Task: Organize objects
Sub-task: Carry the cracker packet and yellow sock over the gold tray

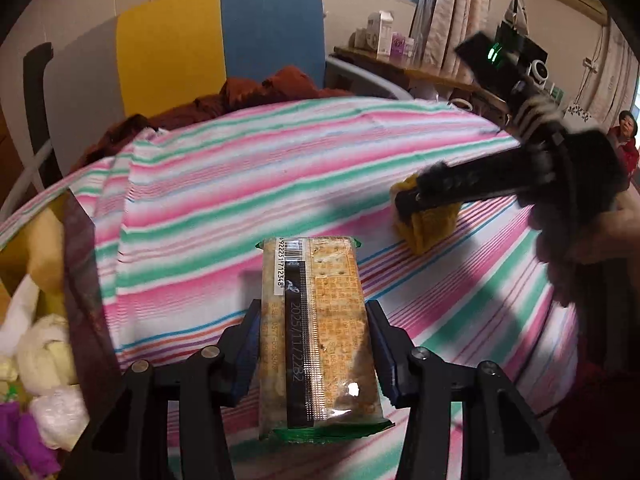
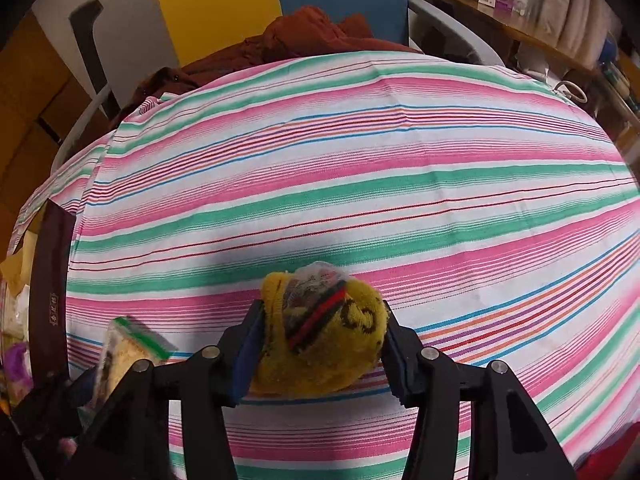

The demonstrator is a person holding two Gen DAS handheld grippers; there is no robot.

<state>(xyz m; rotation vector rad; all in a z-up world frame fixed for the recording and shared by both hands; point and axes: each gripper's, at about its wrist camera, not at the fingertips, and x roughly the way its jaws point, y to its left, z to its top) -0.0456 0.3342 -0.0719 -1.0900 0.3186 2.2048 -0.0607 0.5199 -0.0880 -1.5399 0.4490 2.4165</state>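
Observation:
My left gripper [image 1: 314, 312] is shut on a clear packet of crackers [image 1: 316, 320] with green ends, held lengthwise above the striped cloth [image 1: 240, 184]. The packet also shows blurred at the lower left of the right wrist view [image 2: 124, 352]. My right gripper [image 2: 322, 316] is shut on a rolled yellow sock [image 2: 320, 344] with a red and dark stripe, just above the cloth [image 2: 360, 184]. In the left wrist view the right gripper [image 1: 408, 208] and the yellow sock [image 1: 432, 224] appear at the right, blurred.
A dark brown box wall [image 1: 86, 280] stands at the left edge, with pale, yellow and purple soft items [image 1: 44, 352] beside it. A rust-red garment [image 1: 256, 92] lies at the far edge before a yellow and blue panel [image 1: 216, 40]. A person [image 1: 626, 136] sits far right.

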